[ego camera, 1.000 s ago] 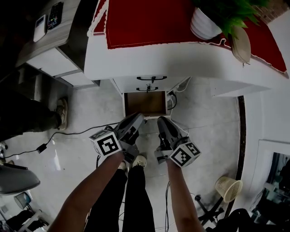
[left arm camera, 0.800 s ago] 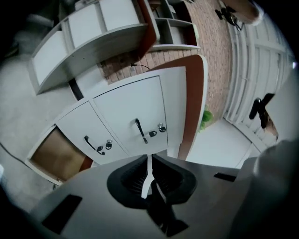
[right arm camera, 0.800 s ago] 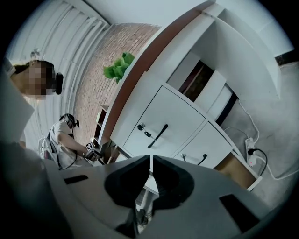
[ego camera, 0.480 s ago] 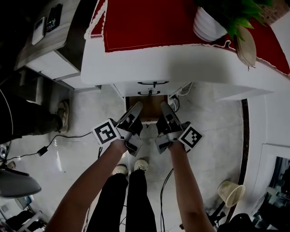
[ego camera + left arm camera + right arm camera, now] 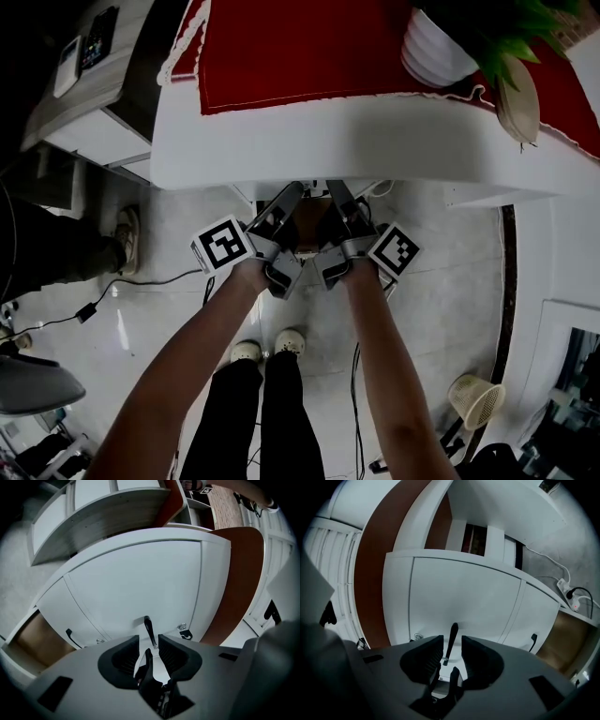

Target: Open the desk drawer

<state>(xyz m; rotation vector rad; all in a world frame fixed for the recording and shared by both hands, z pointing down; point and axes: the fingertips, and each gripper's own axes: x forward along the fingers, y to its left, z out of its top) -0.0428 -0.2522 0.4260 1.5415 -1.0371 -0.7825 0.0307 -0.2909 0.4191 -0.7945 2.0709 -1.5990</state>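
Two claws reach side by side under the front edge of the white bench (image 5: 375,141), which fills the head view from 10 to 2 o'clock. A red cloth with pale trim (image 5: 300,47) covers its top, and a white ribbed plant pot (image 5: 431,52) stands at 1 o'clock.

The left claw (image 5: 149,638) is spread. The slim black bar handle (image 5: 148,625) of the white top drawer front (image 5: 140,573) runs into the gap between its ribbed pads. The handle lies closer to one pad, but neither pad presses on it.

The right claw (image 5: 451,639) is spread too. The same kind of black handle stands between its pads with a gap on either side.

The drawer front looks flush with the white lower drawer front (image 5: 56,616) beside it. That lower front carries its own small black handle (image 5: 70,638), at 8 o'clock from the left claw and at 3 o'clock from the right claw. Past it is a brown open cubby (image 5: 572,639). A small round metal fitting (image 5: 182,626) sits on the top drawer front at 2 o'clock from the left claw.

In the head view, both bare forearms come up from 6 o'clock. The black-and-white marker cubes sit at 9 and 3 o'clock of the paired claws. The drawer itself is hidden under the bench overhang. A woven waste bin (image 5: 473,396) stands on the pale floor at 5 o'clock.
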